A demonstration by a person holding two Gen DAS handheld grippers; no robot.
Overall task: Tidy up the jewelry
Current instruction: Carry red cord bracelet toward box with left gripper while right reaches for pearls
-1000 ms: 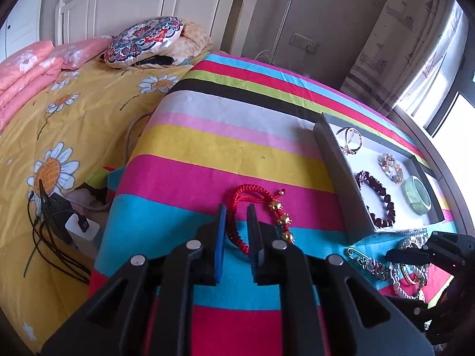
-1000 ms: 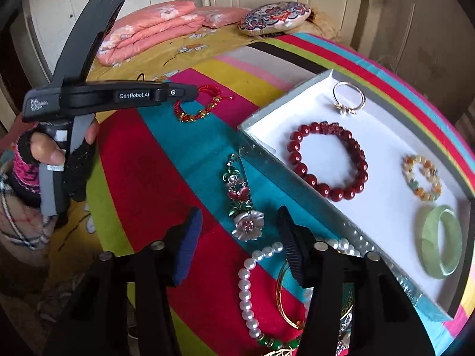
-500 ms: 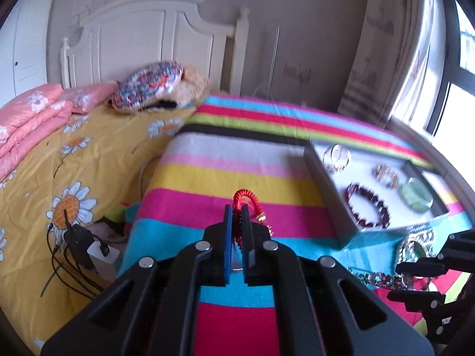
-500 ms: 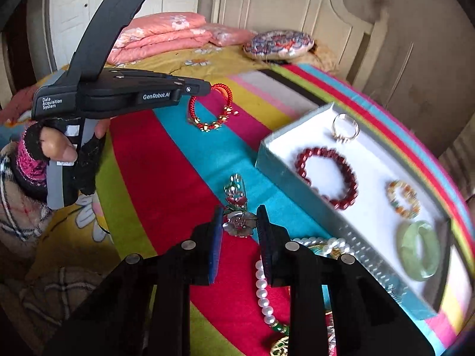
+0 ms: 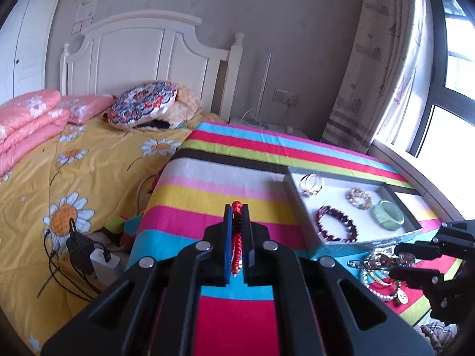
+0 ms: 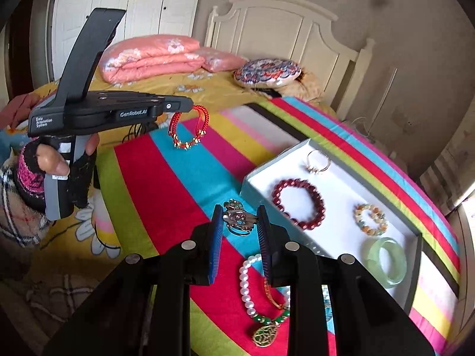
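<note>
Both grippers have come up off the striped cloth (image 6: 166, 195) since a second ago, each carrying a piece of jewelry that then lay flat on it. Clenched between the left gripper's (image 5: 236, 207) blue pads is the red cord bracelet (image 6: 188, 129); in the right wrist view it hangs in a loop below the tips, its gold beads at the bottom, clear of the cloth. In the left wrist view only a strand of red cord shows, running up the narrow gap between the pads and poking out above the tips. A hand (image 6: 56, 160) in a dark fingerless glove grips that tool's handle.

Jaws on the right gripper (image 6: 240, 219) have just been closing, and they now grasp the flower brooch (image 6: 239, 218), which sits crosswise between the two pads near the tips, raised above the cloth. Below and behind it on the cloth lie a pearl necklace (image 6: 246, 281) with a green pendant (image 6: 265, 334).

To the right of both grippers stands the white tray (image 6: 415, 267), holding a dark red bead bracelet (image 6: 298, 204), a thin ring (image 6: 317, 160), a pale mixed-bead bracelet (image 6: 370, 219) and a green jade bangle (image 6: 386, 261).
</note>
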